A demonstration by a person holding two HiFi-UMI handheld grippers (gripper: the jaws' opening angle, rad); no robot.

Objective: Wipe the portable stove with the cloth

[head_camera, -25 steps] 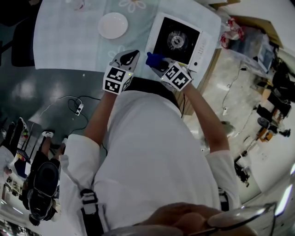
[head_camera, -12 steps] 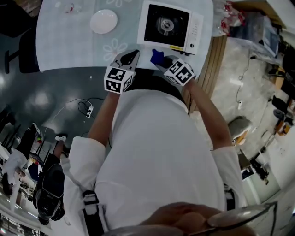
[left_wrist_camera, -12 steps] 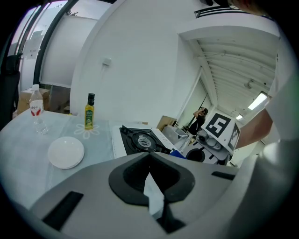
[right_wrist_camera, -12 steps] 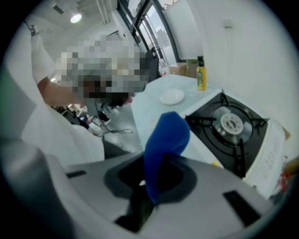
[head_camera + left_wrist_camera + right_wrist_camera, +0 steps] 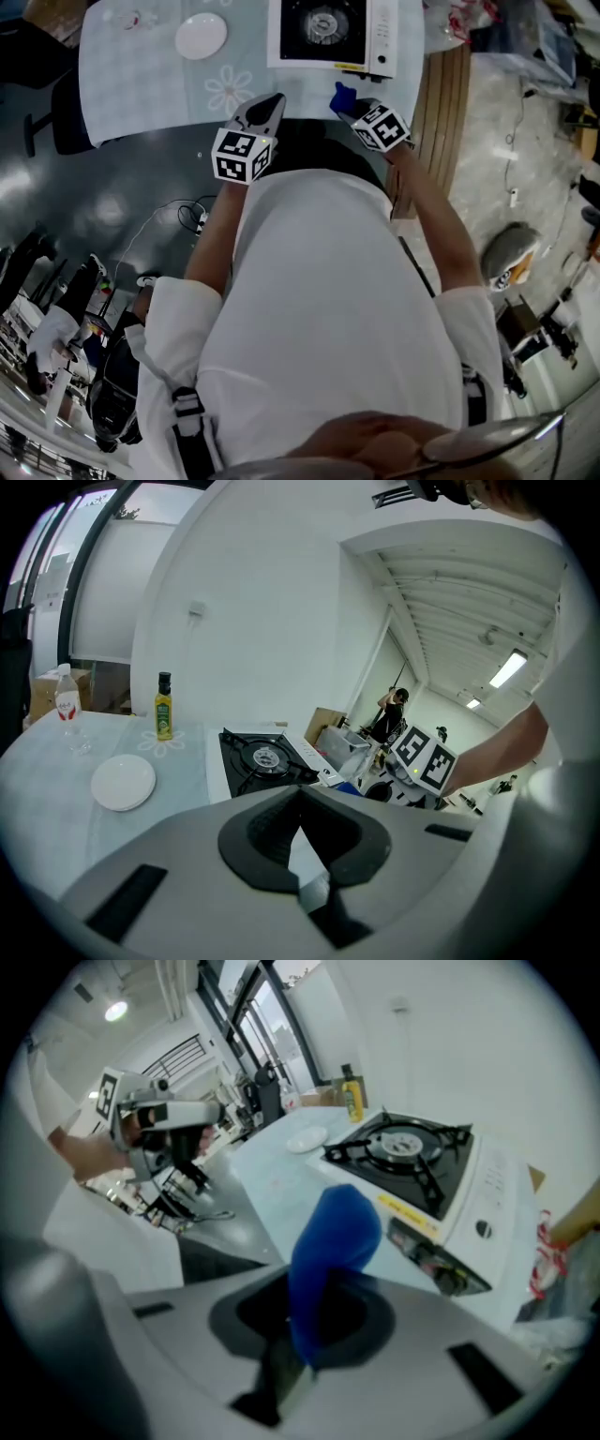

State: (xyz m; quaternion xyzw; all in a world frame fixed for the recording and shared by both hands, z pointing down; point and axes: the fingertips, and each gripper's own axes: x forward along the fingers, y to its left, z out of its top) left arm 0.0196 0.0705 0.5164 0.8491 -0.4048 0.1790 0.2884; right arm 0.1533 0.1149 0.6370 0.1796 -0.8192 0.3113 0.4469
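The portable stove (image 5: 323,28), white with a black burner top, sits at the far side of the table (image 5: 141,89). My right gripper (image 5: 345,101) is shut on a blue cloth (image 5: 341,95), held just short of the stove's near edge. In the right gripper view the blue cloth (image 5: 333,1237) stands up out of the jaws, with the stove (image 5: 422,1171) ahead to the right. My left gripper (image 5: 272,101) hovers at the table's near edge, left of the stove, shut with nothing in it. In its own view the stove (image 5: 265,758) lies ahead.
A white plate (image 5: 201,36) lies left of the stove, seen also as the plate (image 5: 123,782). An oil bottle (image 5: 164,707) and a water bottle (image 5: 66,697) stand at the table's back. Wooden slats (image 5: 441,84) border the table's right. My torso fills the head view's middle.
The head view has swung, so the stove now sits square at the top. The right gripper with the cloth has shifted right along the stove's front. The left gripper has held its place.
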